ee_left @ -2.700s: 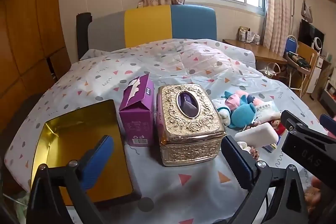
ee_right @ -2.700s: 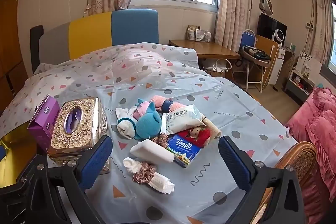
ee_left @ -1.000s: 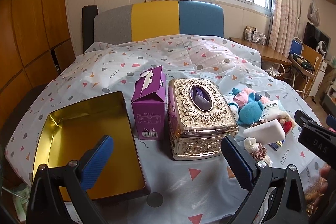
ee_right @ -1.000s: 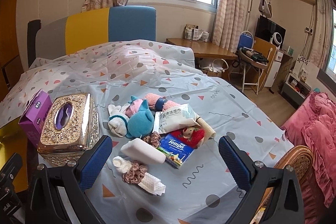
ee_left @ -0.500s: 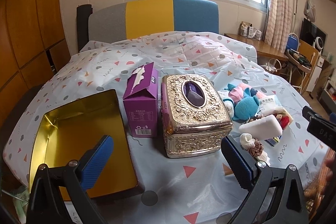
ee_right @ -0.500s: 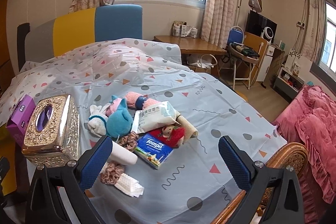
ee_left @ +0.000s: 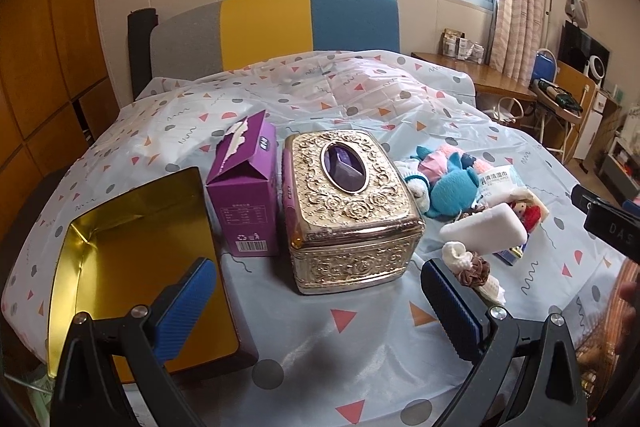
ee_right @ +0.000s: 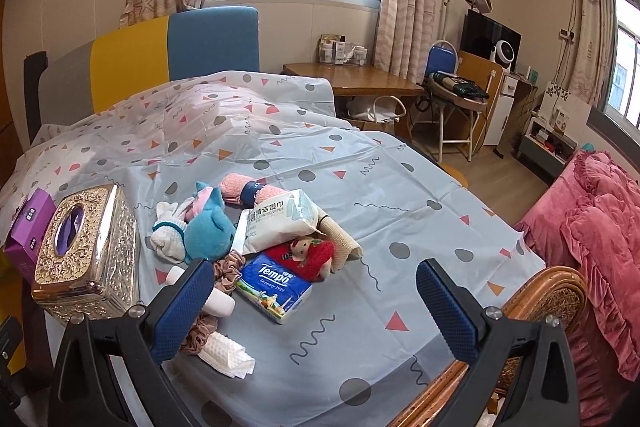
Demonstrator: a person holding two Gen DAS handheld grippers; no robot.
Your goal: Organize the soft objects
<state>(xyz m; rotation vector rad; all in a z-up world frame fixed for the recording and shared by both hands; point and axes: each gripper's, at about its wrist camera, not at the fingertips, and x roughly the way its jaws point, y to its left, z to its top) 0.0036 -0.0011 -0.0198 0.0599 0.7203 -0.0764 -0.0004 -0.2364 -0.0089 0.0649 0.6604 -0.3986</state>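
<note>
We are seeing the soft objects lying in a heap on the patterned sheet (ee_right: 400, 195), to the right of the ornate gold tissue box (ee_left: 348, 203). The teal plush (ee_right: 210, 223) is leaning on a wet-wipe pack (ee_right: 276, 223), which is partly covering a red doll (ee_right: 304, 255); a blue Tempo tissue pack (ee_right: 276, 287) is lying just beside them. We are noting that the scrunchies (ee_right: 226, 273) and a white foam block (ee_left: 486, 233) are partly hidden behind the right gripper (ee_right: 314, 301). Both the right gripper and the left gripper (ee_left: 316, 301) are hanging spread wide, grasping nothing. Left of the gold box, a purple carton (ee_left: 248, 187) is standing; the open gold tin (ee_left: 132, 247) is being cut off by the left fingers (ee_left: 182, 307).
</note>
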